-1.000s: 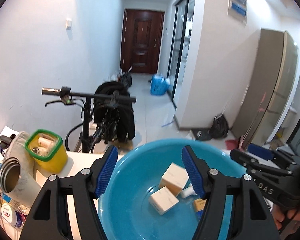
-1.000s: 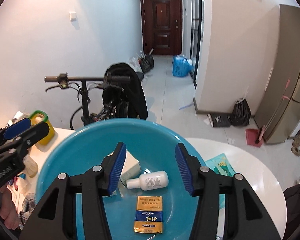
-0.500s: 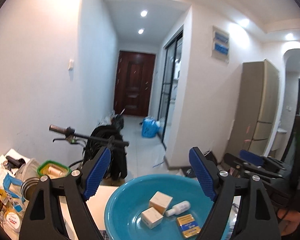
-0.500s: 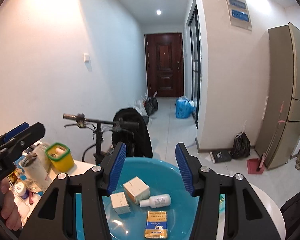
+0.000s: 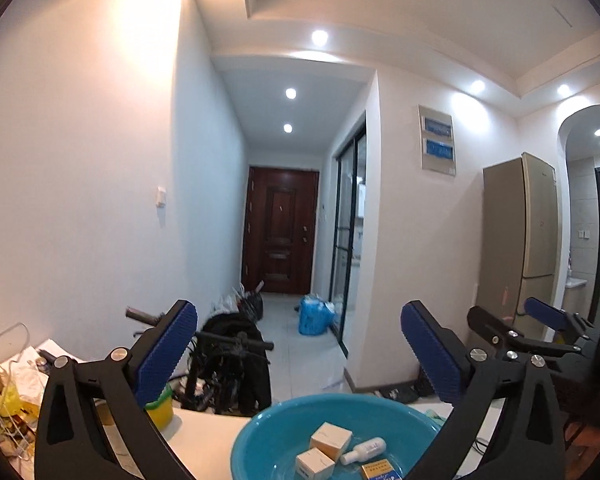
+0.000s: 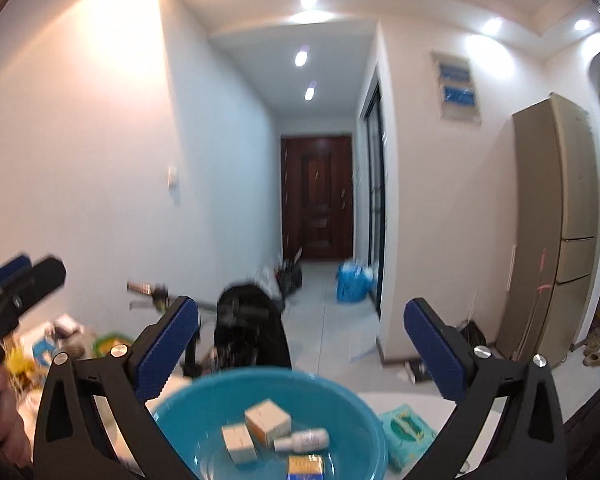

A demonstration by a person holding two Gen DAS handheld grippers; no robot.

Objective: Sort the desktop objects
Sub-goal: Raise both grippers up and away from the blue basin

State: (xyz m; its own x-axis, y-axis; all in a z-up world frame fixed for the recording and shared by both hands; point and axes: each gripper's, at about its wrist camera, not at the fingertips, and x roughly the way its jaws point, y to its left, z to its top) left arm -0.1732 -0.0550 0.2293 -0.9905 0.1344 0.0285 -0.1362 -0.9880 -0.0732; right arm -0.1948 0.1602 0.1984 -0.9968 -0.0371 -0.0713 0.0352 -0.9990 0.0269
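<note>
Left wrist view: a white table (image 5: 204,440) carries the teal basin (image 5: 260,436), the collecting spot, to judge by the two boxes (image 5: 331,437), bottle (image 5: 363,447) and blue-and-gold pack (image 5: 378,471) in it. Left of the basin stands a yellow tub (image 5: 160,407). Both grippers, left (image 5: 300,356) and right (image 6: 300,354), hang above it, spread and empty, likely between picks.

Past my claws I see a white-walled hallway running to a dark wooden door (image 5: 281,232), its pale tiled floor (image 5: 300,344) lit by recessed ceiling spots (image 5: 290,93). Ahead to the right stand a dark-framed glass sliding door (image 5: 346,240) and a tall beige fridge (image 5: 520,244), while a black bicycle (image 5: 224,364) leans just beyond the table edge.
</note>
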